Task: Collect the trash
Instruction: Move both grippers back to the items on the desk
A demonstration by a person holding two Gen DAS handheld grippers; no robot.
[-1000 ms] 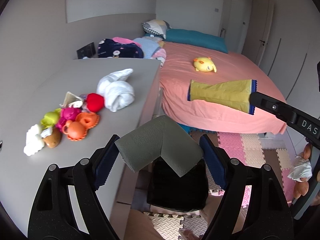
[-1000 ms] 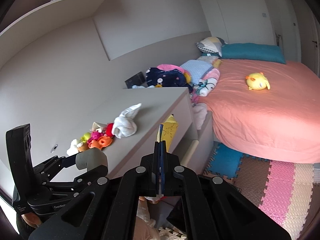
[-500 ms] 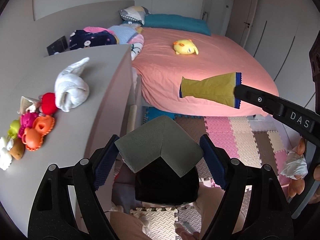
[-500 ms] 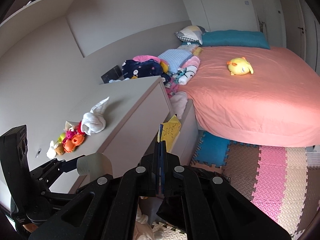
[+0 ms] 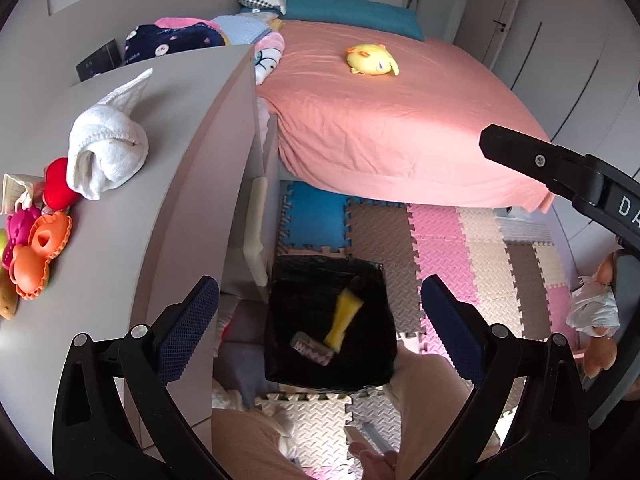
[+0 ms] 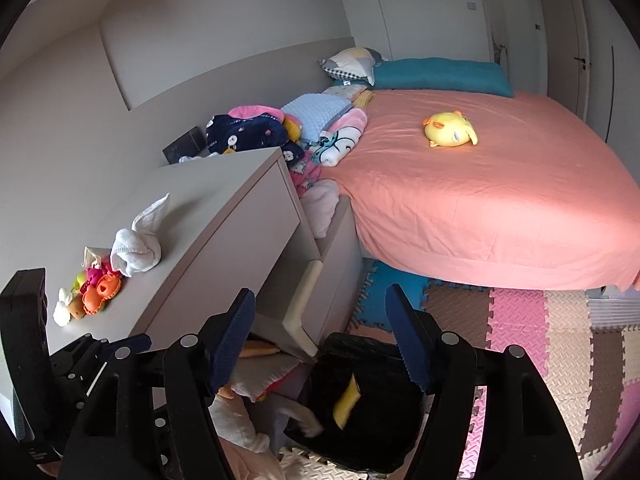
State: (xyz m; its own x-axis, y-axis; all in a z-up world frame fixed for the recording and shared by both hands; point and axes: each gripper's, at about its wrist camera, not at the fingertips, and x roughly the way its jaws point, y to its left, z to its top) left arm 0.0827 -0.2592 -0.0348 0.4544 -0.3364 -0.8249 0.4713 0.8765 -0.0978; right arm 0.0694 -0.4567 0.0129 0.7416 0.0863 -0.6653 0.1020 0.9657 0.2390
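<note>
Black-lined square trash bin sitting low centre of the left wrist view, right under the left gripper, on the puzzle-foam floor mat. Inside it: yellow crinkly wrapper, motion-blurred, plus a small pink-and-white striped scrap just beside it. Left jaws just swung wide apart, nothing between the blue pads. Same deal with the right gripper — jaws just been opening, now spread with nothing pinched; same wrapper showing below them in the bin.

Tight on the left side of both frames: grey dresser edge runs diagonally down to just beside the bin's upper left corner, with a cream corner guard on the lower unit close by. On the dresser top, a rolled white towel and a heap of bright plastic toys at the far left, well back from the edge.

Upper right filled by the bed with the salmon-pink sheet, yellow plush chick on it. Between bed overhang and bin, plenty of bare mat, widening toward the right. Bottom of the left view: person's legs touching the bin's near rim, so not much room there.
</note>
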